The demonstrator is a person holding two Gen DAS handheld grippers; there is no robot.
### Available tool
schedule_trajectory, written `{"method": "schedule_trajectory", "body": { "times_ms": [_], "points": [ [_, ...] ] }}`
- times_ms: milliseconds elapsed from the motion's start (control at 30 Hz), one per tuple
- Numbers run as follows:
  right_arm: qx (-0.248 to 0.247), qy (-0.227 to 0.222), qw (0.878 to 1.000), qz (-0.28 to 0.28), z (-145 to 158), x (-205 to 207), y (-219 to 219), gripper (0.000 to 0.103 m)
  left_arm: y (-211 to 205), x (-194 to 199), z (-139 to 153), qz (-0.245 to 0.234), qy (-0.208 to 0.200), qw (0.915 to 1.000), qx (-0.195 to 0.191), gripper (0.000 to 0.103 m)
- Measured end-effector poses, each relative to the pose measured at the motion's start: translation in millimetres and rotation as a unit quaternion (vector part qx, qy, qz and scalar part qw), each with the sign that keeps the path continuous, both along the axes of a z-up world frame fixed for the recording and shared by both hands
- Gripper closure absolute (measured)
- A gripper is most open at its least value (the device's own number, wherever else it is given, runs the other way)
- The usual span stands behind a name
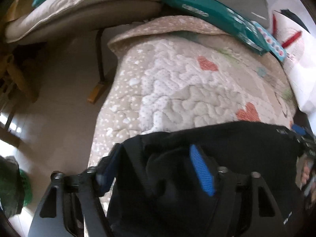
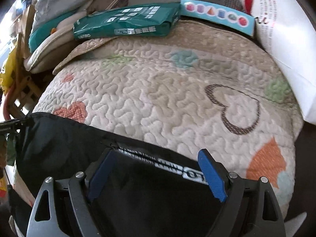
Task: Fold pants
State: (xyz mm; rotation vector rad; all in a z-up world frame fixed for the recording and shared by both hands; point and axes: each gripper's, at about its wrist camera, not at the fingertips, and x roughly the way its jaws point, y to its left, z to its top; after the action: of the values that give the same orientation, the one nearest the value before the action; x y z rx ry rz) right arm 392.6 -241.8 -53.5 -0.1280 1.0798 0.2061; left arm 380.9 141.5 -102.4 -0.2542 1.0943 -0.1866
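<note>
Lying across the near edge of the quilt, the black pants stretch from one claw to the other, bunched up in front of both cameras. The left claw has its blue-padded fingers spread, with dark cloth heaped between and over them; whether any fold is actually pinched there I cannot tell. The right claw is likewise spread wide, its fingers resting on either side of a stretch of the pants that bears a white printed logo and a line of small white lettering, too blurred and cut off to read; a zip runs just above the left finger. The quilt itself is cream with stitched squiggles, orange and brown hearts and pale green and teal blots. At its far edge sits a dark green packet with white blocks of text and small icons, none of it legible from here. Just beside it lies a light blue box showing a row of coloured solid shapes. A white pillow with fine printed script and red marks leans at the right.
</note>
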Motion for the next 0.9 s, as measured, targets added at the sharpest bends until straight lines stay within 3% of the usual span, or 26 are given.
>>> {"method": "schedule_trajectory", "body": {
  "times_ms": [33, 133, 167, 300, 400, 533, 567, 633, 733, 900],
  "points": [
    [-0.003, 0.002, 1.0, 0.007, -1, 3, 2, 0.013, 0, -2, 2, -0.004, -0.005, 1.0, 0.003, 0.065],
    [-0.006, 0.018, 0.999, 0.039, -10, 13, 14, 0.014, -1, -8, 7, -0.023, -0.012, 0.9997, 0.002, 0.085],
    [-0.009, 0.023, 0.999, 0.043, -13, 15, 16, 0.015, -3, -9, 9, -0.03, -0.013, 0.9995, 0.001, 0.087],
    [-0.002, 0.046, 0.997, 0.062, -29, 17, 26, 0.026, -12, -13, 12, -0.039, -0.019, 0.9987, 0.028, 0.088],
    [0.02, 0.046, 0.996, 0.075, -28, 11, 32, 0.054, -15, -10, 11, -0.037, -0.021, 0.9984, 0.037, 0.088],
    [0.017, 0.047, 0.996, 0.077, -27, 5, 32, 0.069, -20, -13, 13, -0.034, -0.027, 0.9976, 0.054, 0.088],
    [0.015, 0.047, 0.996, 0.075, -26, 5, 31, 0.08, -22, -13, 14, -0.034, -0.03, 0.9971, 0.061, 0.088],
    [0.009, 0.043, 0.997, 0.063, -23, 2, 25, 0.089, -25, -16, 19, -0.032, -0.038, 0.9959, 0.076, 0.089],
    [0.021, 0.039, 0.998, 0.044, -18, 2, 19, 0.097, -29, -21, 26, -0.025, -0.051, 0.9948, 0.084, 0.089],
    [0.018, 0.028, 0.999, 0.039, -5, -8, 18, 0.101, -29, -32, 39, -0.02, -0.061, 0.9943, 0.086, 0.089]
  ]
}}
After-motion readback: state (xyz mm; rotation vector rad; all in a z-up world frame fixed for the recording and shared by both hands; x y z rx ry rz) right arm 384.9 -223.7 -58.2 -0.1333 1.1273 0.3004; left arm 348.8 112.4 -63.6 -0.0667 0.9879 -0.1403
